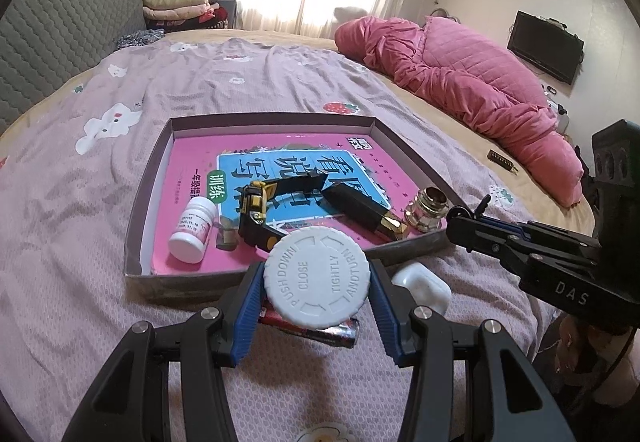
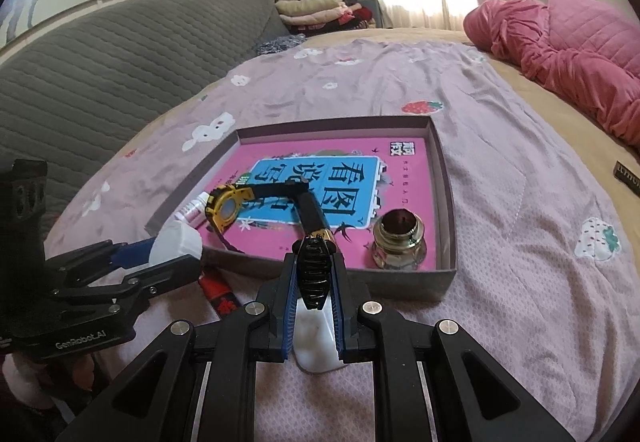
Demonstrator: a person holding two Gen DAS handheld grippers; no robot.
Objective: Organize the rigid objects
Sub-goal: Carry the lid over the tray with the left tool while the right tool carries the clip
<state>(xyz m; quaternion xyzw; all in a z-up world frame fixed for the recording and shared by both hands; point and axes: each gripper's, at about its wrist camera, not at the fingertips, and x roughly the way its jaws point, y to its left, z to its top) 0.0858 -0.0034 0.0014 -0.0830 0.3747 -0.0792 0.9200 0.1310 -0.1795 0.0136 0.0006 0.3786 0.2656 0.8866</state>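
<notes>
item, left wrist view, listed left to right. small white pill bottle lying on its side in the lower left corner of the shallow box lid, which sits mid-frame on the lilac printed bedsheet. a pink and blue booklet lines the lid's floor. on it, centre: black and yellow wristwatch, strap arched; to its right a black and gold tube lying flat; at the lid's right corner a gold metal cap, open side up. lower centre of frame: left gripper, jaws partly spread and pinching a large white bottle with a ribbed push-down cap, the blue pads touching the cap's sides. beneath it a red and silver battery on the sheet; just right, a white earbud case. right edge: right gripper, seen from the side, tips pressed together on something small and dark. upper right: pink quilt heaped on the bed.

item, right wrist view. lower left: left gripper with the white bottle. centre: lid, watch, tube. lower centre: right gripper, jaws nearly together, clamped on a black ridged hair clip, raised over the lid's near wall. gold metal cap right of it, inside the lid.
</notes>
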